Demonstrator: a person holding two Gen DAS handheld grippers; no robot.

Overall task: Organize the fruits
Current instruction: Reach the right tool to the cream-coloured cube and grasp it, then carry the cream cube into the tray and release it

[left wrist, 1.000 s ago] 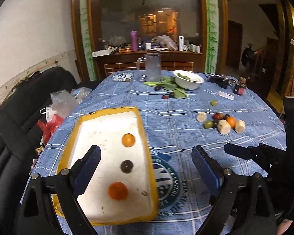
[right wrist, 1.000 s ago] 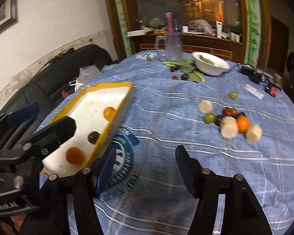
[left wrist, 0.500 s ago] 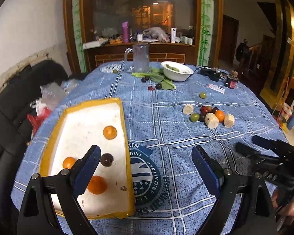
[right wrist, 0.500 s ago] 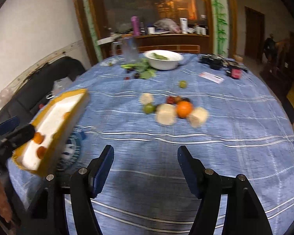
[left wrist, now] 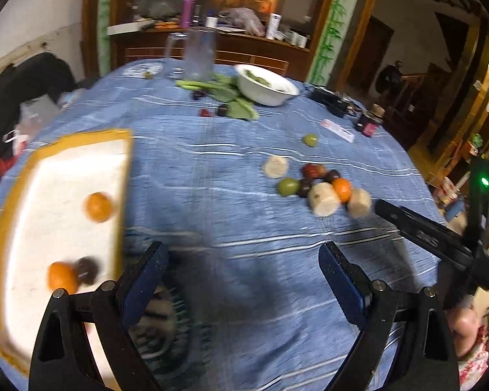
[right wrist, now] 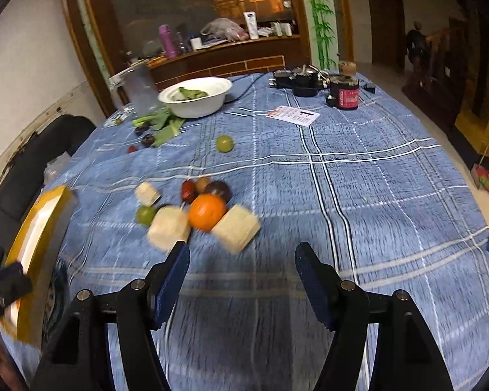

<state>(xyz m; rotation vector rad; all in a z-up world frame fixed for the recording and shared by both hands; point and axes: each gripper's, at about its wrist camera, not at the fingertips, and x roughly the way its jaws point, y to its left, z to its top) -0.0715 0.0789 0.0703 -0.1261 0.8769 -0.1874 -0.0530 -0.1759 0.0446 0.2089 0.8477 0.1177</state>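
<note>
A yellow-rimmed white tray [left wrist: 49, 179] lies on the blue cloth at the left and holds two oranges [left wrist: 97, 207] and a dark fruit [left wrist: 88, 268]. My left gripper [left wrist: 241, 251] hangs open and empty over the cloth, just right of the tray. A cluster of fruit sits mid-table: an orange [right wrist: 207, 211], a green fruit [right wrist: 145, 215], dark plums [right wrist: 217, 189] and pale cut chunks [right wrist: 236, 231]. My right gripper [right wrist: 243, 249] is open and empty just in front of that cluster, with its left fingertip near a pale chunk [right wrist: 169, 228]. A lone green fruit [right wrist: 225, 143] lies farther back.
At the back stand a white bowl [right wrist: 195, 96] with greens, a glass jug [right wrist: 138, 88], loose leaves with small dark fruits [right wrist: 148, 138], a dark jar [right wrist: 344, 93], black electronics [right wrist: 300, 79] and a card [right wrist: 293, 115]. A black chair [left wrist: 16, 81] with plastic bags flanks the table's left edge.
Both grippers have swung to the right. The left one has left the tray for the cloth beside it. The right one has come from beside the tray up to the fruit cluster.
</note>
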